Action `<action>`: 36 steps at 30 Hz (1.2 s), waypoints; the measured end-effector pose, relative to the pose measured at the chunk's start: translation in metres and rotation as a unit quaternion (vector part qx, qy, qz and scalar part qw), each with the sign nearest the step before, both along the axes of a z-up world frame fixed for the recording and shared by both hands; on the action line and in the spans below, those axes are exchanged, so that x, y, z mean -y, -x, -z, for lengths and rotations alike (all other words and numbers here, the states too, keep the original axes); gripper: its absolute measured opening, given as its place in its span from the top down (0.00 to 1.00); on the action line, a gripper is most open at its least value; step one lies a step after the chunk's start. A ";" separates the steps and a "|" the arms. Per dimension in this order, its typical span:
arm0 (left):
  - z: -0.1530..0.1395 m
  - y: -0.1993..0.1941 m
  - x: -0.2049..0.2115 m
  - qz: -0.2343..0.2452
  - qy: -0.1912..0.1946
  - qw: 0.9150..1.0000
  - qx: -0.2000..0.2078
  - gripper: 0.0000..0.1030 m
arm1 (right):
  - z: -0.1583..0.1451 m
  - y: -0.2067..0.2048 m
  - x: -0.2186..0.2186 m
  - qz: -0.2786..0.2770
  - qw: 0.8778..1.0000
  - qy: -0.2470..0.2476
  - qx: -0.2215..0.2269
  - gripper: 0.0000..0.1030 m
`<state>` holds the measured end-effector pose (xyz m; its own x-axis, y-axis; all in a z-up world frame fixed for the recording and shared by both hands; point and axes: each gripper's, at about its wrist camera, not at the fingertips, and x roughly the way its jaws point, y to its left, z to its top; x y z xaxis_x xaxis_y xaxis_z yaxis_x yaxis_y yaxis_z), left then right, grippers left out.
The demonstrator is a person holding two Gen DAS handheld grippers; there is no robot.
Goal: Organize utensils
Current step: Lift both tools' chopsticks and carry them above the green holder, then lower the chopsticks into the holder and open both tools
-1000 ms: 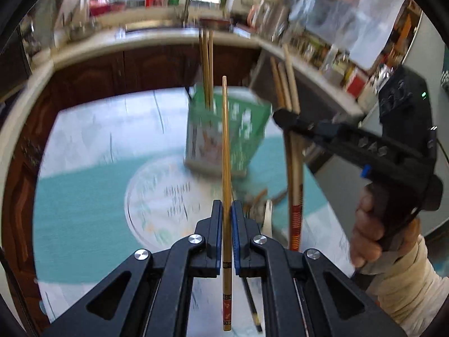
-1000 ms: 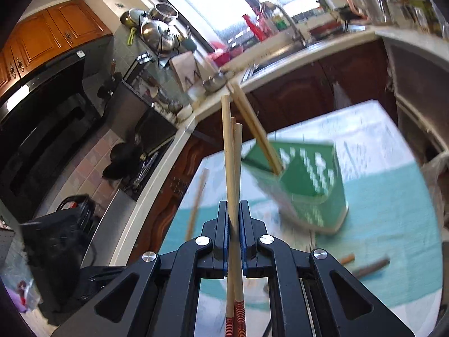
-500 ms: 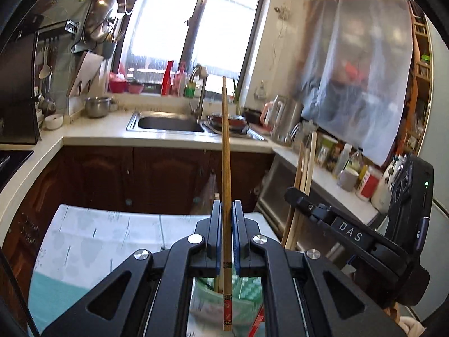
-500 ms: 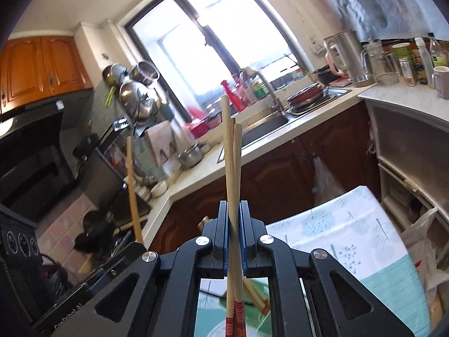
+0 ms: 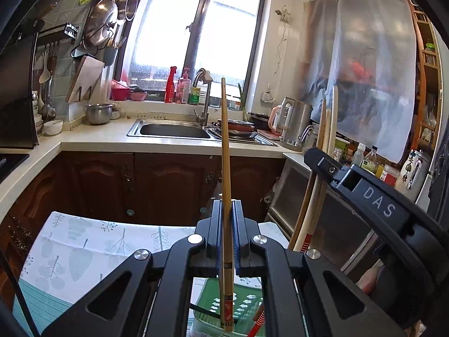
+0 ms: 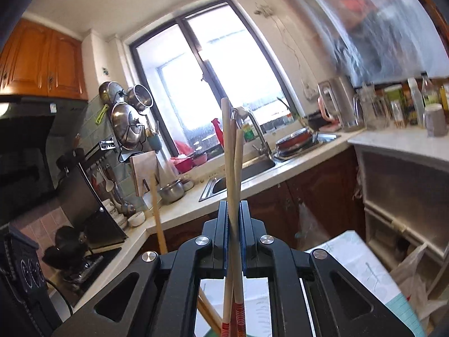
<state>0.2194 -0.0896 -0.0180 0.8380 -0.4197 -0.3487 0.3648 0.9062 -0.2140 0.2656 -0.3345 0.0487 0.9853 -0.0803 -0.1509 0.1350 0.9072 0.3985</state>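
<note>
My left gripper [image 5: 226, 213] is shut on a single bamboo chopstick [image 5: 225, 151], held upright, its patterned lower end hanging over the green perforated holder [image 5: 241, 306] just below. My right gripper [image 6: 233, 216] is shut on several pale chopsticks [image 6: 231, 154] with red-striped ends, also upright. In the left wrist view the right gripper [image 5: 320, 154] stands to the right, its chopsticks [image 5: 327, 140] pointing up and their red ends near the holder. In the right wrist view the left gripper's chopstick [image 6: 157, 210] rises at the left.
A table with a leaf-print cloth [image 5: 84, 247] lies below. A kitchen counter with a sink [image 5: 174, 130], a kettle [image 5: 294, 123] and bottles runs behind. A stove [image 6: 84, 264] is at the left. Dark cabinets [image 5: 157, 185] stand beyond the table.
Both grippers have tilted up from looking down at the table to upright, chopsticks vertical. The green holder has dropped to the bottom edge of the views.
</note>
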 end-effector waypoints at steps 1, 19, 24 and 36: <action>0.002 -0.002 0.000 0.001 0.004 1.000 -0.001 0.96 | 0.001 -0.002 -0.005 -0.001 1.000 0.010 0.003 0.94; 0.032 0.000 -0.005 0.006 0.031 0.999 -0.008 0.96 | 0.054 -0.012 -0.046 0.016 0.999 0.035 0.017 0.95; 0.040 0.004 -0.011 0.014 0.029 0.999 -0.023 0.94 | 0.057 -0.014 -0.052 -0.009 0.999 0.044 0.023 0.95; 0.044 0.032 -0.026 0.051 0.033 0.998 -0.026 0.72 | 0.052 -0.017 -0.104 -0.046 0.993 0.100 0.037 0.95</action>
